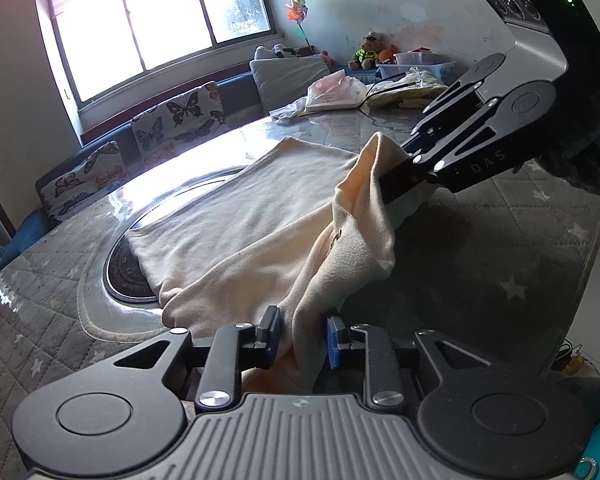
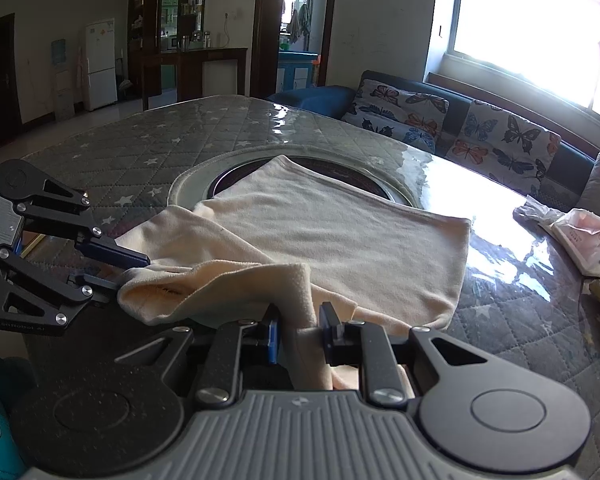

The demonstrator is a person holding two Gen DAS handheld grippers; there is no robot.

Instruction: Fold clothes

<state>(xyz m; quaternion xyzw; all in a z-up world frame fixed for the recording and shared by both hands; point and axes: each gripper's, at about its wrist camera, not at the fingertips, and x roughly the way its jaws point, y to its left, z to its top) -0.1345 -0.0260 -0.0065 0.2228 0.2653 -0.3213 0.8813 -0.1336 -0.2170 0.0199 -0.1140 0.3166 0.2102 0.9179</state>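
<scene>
1. Cream cotton-like garment (image 1: pixel 236 216) lies spread on the surface (image 1: pixel 500 264), its far part flat across a round inset in the quilted, star-patterned cover, its near edge bunched and raised toward both grippers.
2. The left gripper (image 1: pixel 302 338) sits at the near edge of the garment, narrowly parted, with a gathered fold of the cloth pinched between its pads.
3. The right gripper (image 2: pixel 298 330) is just beside it along the same near edge, also narrowly parted and clamped on a raised fold of the garment.
4. In the left wrist view, the right gripper's fingertips disappear inside a draped hood of cloth, so the contact there is hidden.
5. In the right wrist view, the left gripper's tips meet the rolled cloth edge at the left.
6. Glare from the window (image 1: pixel 160 16) washes out part of the surface, and the garment's near hem is cut off behind each gripper body.
</scene>
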